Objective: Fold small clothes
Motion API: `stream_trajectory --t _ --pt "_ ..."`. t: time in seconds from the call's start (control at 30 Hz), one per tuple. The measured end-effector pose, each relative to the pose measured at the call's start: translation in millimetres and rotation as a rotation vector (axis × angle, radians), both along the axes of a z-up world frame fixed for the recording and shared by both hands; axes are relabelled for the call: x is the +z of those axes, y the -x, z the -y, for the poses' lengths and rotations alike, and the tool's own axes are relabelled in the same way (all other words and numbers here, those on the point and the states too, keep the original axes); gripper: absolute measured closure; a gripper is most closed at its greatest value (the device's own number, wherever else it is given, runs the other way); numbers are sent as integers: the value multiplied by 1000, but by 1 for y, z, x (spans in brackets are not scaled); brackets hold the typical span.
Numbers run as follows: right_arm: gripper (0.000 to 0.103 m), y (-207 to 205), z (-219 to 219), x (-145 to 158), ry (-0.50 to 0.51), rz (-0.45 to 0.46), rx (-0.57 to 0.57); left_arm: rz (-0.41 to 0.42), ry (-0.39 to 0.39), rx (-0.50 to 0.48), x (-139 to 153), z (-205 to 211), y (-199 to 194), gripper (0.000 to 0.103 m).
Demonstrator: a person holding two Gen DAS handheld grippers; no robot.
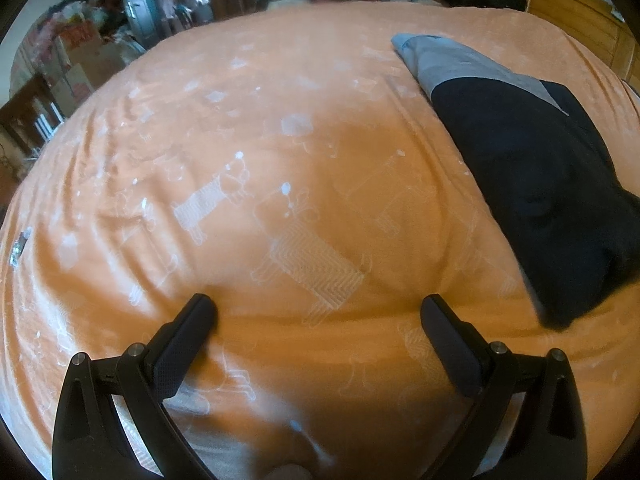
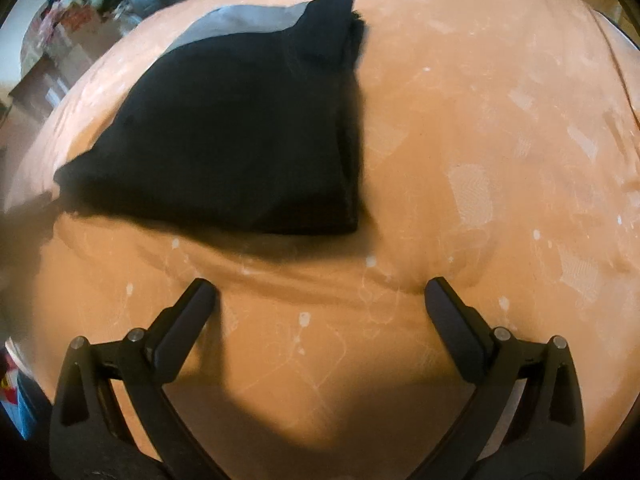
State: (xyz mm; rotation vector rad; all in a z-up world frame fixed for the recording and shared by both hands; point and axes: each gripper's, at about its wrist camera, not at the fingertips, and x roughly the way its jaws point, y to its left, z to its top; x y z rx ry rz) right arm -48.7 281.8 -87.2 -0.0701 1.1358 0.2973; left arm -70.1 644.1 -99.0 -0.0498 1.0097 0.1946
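Already the garment looks folded: a compact dark bundle with a grey panel at its far end, lying flat on the orange bed, its edges fairly square. Both claws are free of it. The left claw is spread wide over bare blanket, the garment off to its right. The right claw is also spread and empty, just short of the bundle's near edge. I judge this piece finished; whether other clothes wait, I cannot tell.

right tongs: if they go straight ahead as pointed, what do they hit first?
Probably the orange blanket itself: the right tongs are open and empty, aimed at bare cover. The folded dark garment lies ahead but left of centre; its right edge may be clipped, depth is unclear.
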Motion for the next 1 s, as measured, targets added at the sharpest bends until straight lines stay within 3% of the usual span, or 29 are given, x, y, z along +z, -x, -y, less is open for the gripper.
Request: stream_trajectory --t 0.1,0.2,0.3,0.33,0.43,0.5,0.53,0.57,0.63,0.7,0.9,1.0 --pt "0 12 -8 28 -42 44 -2 -12 41 0 12 -3 -1 1" --pt "0 34 -29 88 -32 200 50 84 27 -10 62 5 7 3" --pt "0 64 -49 172 -51 401 86 287 -45 -41 149 28 30 3" --pt "0 84 -56 214 -54 513 84 382 -76 -50 185 38 43 3" --pt "0 140 -64 286 -39 779 16 650 -143 -48 282 63 94 0" --pt "0 156 -62 301 -64 821 -22 773 -124 -29 324 72 126 0" --pt "0 155 -64 303 -92 789 -13 809 -68 -22 337 75 140 0" --pt "0 149 -70 300 -113 714 8 818 -30 -22 342 76 146 0" --pt "0 145 -75 292 -75 657 -8 791 30 -72 344 84 149 0" --pt "0 143 -73 284 -23 625 -49 709 11 -71 333 95 144 0" --pt "0 133 -64 261 -26 521 -50 513 19 -88 291 114 130 0" --pt "0 134 -57 257 -12 505 -46 486 17 -87 281 126 126 0"
